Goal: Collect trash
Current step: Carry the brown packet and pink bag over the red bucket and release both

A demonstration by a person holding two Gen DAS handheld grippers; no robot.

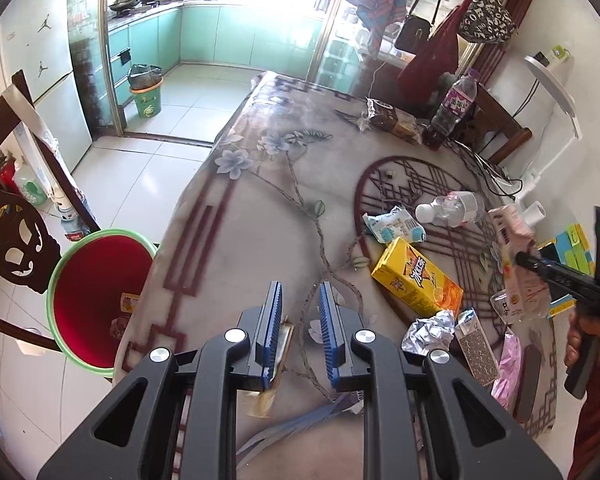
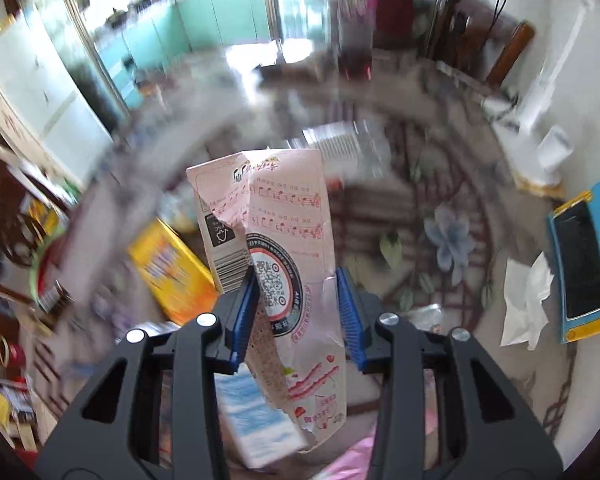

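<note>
Left wrist view: left gripper over the near edge of the table, jaws drawn in to a narrow gap, nothing seen gripped.
Right wrist view: right gripper clamped on a pink carton, held up off the table; background blurred.
Pink carton print: rows of music notes, a barcode, a QR code in a round seal, hearts; text too small to read.
Yellow carton: lies flat on the table right of the left gripper, large Chinese lettering, not legible.
Foil ball: just below the yellow carton.
Clear bottle: on its side, beyond the yellow carton.
Blue wrapper: between yellow carton and clear bottle.
Bin: red inside, green rim, on the floor left of the table.
</note>
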